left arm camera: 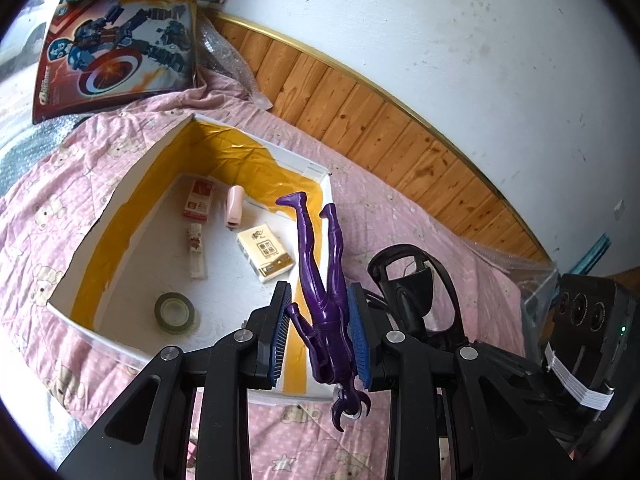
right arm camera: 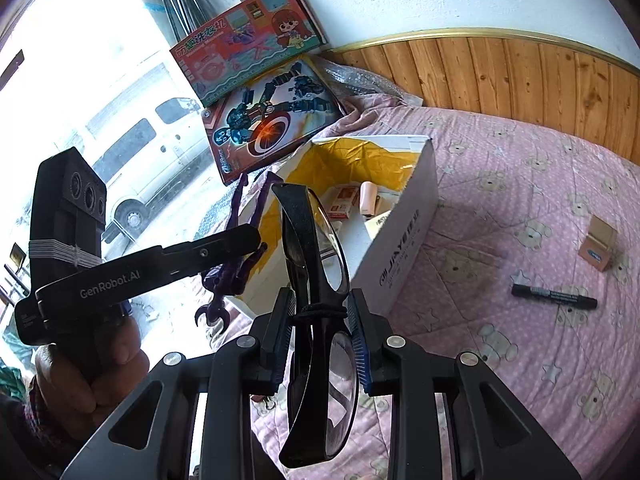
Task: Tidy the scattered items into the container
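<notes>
The left gripper has its ribbed blue pads squeezed onto the torso of a glossy purple plastic figure, which hangs head-down with its skinny legs pointing up over the near corner of the box. The right gripper is nearly closed, clamped on a pair of black-framed glasses with round clear lenses, held edge-on just short of the box's near wall.

The box is white cardboard with shiny yellow tape lining the inside walls, sitting on a quilted pink bedspread printed with little bears and stars. Already inside: a red-and-white carton, a pale pink rounded stapler-looking thing, a cream tissue pack, a small clear wrapped item and a roll of dull tape.

Still out on the bedspread, well apart from the box: a black marker and a small brown cardboard block.
</notes>
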Tool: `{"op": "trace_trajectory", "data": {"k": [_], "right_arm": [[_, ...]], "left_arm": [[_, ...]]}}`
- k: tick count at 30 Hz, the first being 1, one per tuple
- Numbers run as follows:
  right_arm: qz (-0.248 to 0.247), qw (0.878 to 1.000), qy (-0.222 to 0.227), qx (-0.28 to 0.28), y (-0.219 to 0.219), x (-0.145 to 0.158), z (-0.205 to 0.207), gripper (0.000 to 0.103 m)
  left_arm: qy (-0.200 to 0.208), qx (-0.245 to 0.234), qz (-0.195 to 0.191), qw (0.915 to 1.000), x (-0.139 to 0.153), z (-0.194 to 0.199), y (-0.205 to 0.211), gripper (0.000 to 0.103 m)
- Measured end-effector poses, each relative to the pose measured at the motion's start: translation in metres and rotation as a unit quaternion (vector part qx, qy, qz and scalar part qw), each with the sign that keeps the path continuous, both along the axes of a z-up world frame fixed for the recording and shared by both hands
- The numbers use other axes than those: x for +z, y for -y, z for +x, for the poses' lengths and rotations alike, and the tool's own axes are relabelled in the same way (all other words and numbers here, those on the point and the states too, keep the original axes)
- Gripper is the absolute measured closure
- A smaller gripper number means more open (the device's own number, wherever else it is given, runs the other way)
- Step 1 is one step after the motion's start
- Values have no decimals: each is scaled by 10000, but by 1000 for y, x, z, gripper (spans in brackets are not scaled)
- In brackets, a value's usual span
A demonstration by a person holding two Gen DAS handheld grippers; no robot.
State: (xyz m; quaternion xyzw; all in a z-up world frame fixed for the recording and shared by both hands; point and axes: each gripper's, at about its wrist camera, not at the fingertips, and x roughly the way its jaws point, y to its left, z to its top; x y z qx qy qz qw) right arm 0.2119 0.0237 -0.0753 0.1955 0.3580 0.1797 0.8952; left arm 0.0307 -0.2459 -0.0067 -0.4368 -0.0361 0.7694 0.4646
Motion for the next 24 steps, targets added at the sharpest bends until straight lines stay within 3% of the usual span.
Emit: {"op": "trace_trajectory", "data": {"k": [13,24], "right_arm": [[-33,9996,-15,268,-22,12,50,74],[106,9989,-247,388,-31,5,102,74]], "left_arm": [[263,364,-197,9988,-14,-38,-12,74],[380,697,-753,9940,-34,-79,-21,74]]}}
